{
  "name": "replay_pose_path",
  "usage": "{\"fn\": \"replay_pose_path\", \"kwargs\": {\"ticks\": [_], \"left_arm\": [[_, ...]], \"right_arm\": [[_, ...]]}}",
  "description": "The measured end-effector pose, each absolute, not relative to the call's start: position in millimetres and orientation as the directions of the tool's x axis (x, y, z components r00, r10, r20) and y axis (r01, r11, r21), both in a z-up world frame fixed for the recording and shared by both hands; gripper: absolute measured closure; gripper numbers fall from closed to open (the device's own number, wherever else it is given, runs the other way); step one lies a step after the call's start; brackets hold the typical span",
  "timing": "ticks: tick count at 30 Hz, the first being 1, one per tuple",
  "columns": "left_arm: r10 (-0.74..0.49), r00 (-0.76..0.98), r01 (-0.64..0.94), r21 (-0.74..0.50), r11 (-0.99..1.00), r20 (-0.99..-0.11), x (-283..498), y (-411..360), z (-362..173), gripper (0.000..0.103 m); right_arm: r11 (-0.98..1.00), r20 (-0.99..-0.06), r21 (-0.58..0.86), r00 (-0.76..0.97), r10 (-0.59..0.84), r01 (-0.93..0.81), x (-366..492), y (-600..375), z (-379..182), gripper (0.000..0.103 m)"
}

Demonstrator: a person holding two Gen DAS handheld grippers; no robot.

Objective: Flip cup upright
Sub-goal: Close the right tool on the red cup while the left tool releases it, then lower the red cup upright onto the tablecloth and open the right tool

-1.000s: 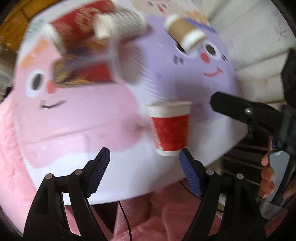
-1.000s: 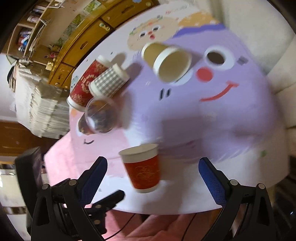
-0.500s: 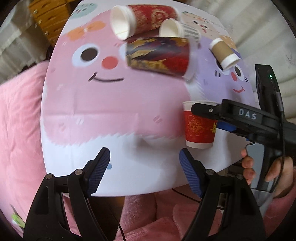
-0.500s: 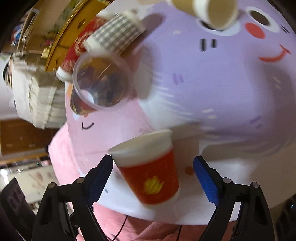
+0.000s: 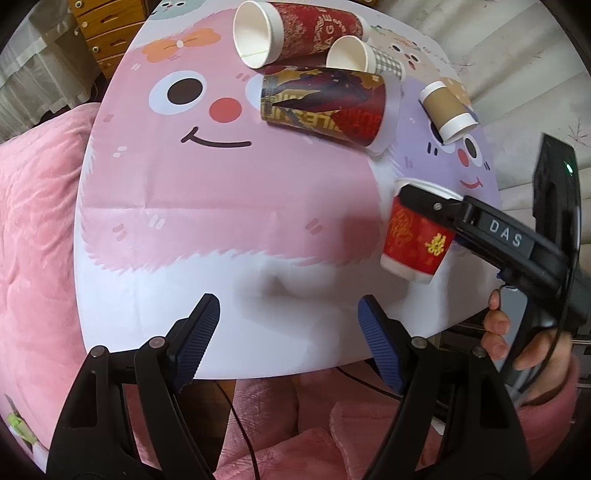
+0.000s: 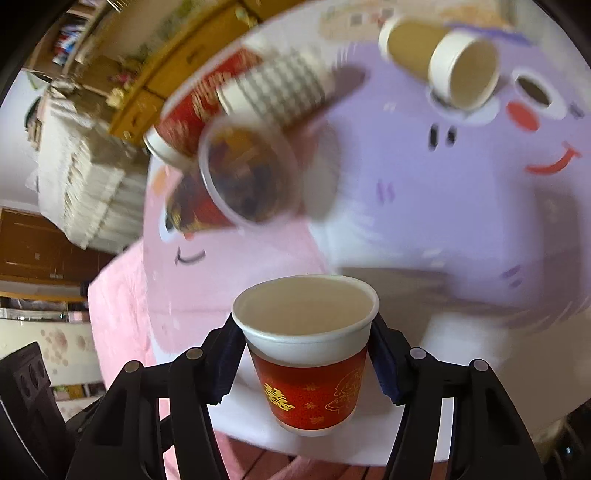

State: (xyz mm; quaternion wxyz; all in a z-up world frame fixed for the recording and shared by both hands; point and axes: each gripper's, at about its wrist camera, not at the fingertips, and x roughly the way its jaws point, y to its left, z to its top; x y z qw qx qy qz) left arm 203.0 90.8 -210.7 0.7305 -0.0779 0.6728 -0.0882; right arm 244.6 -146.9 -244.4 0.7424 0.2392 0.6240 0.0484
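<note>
A small red paper cup (image 6: 308, 354) with gold print and a white rim stands upright, mouth up, between the fingers of my right gripper (image 6: 306, 363), which is shut on it just below the rim. In the left wrist view the same red cup (image 5: 415, 238) sits near the table's right front edge, slightly tilted, with the right gripper's black finger (image 5: 436, 206) across its top. My left gripper (image 5: 286, 341) is open and empty, hovering over the white front edge of the table (image 5: 229, 295).
Several cups lie on their sides at the far end: a large red cup (image 5: 295, 31), a checked cup (image 5: 364, 59), a dark patterned cup (image 5: 321, 105) and a brown cup (image 5: 448, 110). A pink blanket (image 5: 37, 229) lies left of the table.
My right gripper moved in around the upright red cup and closed on it. The left gripper pulled back and turned left, staying open.
</note>
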Motion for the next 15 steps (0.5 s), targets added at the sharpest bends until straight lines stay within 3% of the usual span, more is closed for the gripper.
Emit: {"fn": "replay_pose_path", "kwargs": {"ticks": [6, 10, 15], "left_arm": [[-0.255, 0.098, 0.040, -0.252, 0.967, -0.962, 200.9, 87.4, -206.1, 0.028], [-0.254, 0.116, 0.046, -0.250, 0.967, -0.960, 198.6, 87.2, -204.6, 0.028], [-0.251, 0.153, 0.075, -0.242, 0.967, -0.956, 192.3, 87.8, -198.2, 0.028]], "right_arm": [[0.960, -0.871, 0.239, 0.470, 0.146, 0.146, 211.7, -161.7, -225.7, 0.042], [0.977, -0.749, 0.179, 0.659, 0.060, 0.115, 184.1, -173.3, -221.5, 0.042], [0.990, -0.656, 0.108, 0.754, 0.004, 0.088, 162.1, -165.4, -226.5, 0.042]]}}
